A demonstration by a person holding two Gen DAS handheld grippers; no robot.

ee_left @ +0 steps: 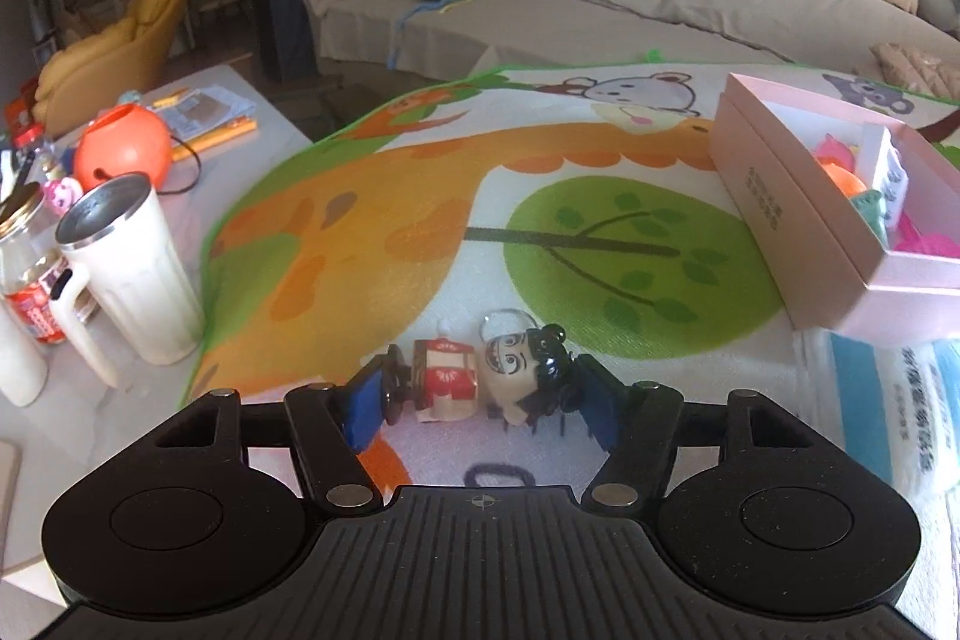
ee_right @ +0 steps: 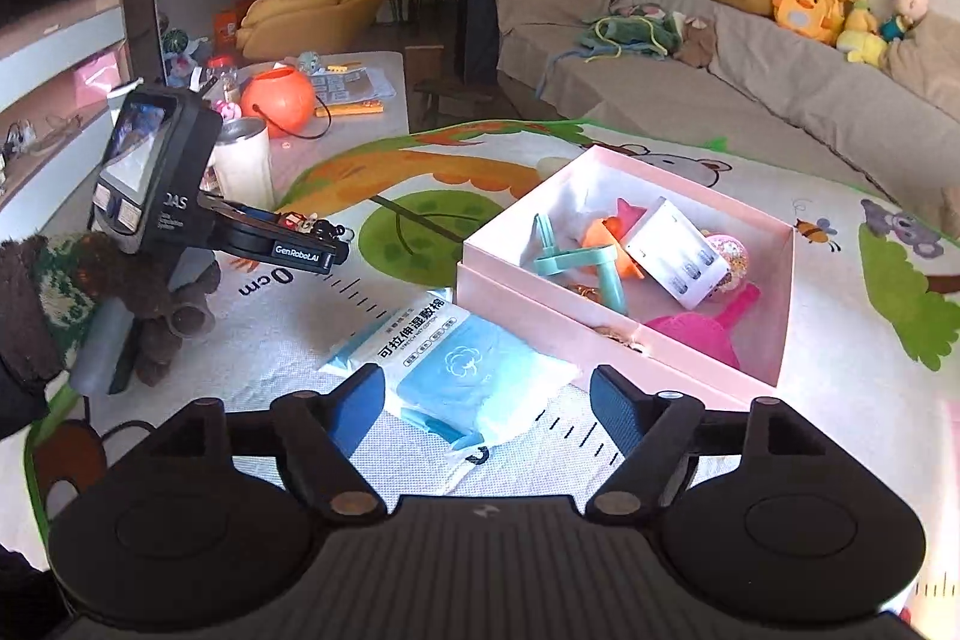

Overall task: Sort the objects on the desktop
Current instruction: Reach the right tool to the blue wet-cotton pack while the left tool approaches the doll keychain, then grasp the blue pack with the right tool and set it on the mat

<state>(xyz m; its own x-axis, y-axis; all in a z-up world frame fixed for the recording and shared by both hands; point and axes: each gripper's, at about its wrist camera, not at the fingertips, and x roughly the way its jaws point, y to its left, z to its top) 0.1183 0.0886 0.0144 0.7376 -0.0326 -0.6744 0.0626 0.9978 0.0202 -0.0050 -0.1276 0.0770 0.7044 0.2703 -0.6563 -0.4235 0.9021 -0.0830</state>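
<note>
My left gripper is shut on a small toy figure with a red-and-cream body and a black-haired head, held sideways between the blue pads just above the play mat. It also shows in the right wrist view. My right gripper is open and empty, hovering over a blue-and-white cotton pad packet. The pink box lies just beyond the packet and holds several small toys, a teal clip and a white card.
A cartoon play mat covers the table. At the left stand a white steel-lined mug, a glass jar and an orange pumpkin bucket. A grey sofa with plush toys lies behind.
</note>
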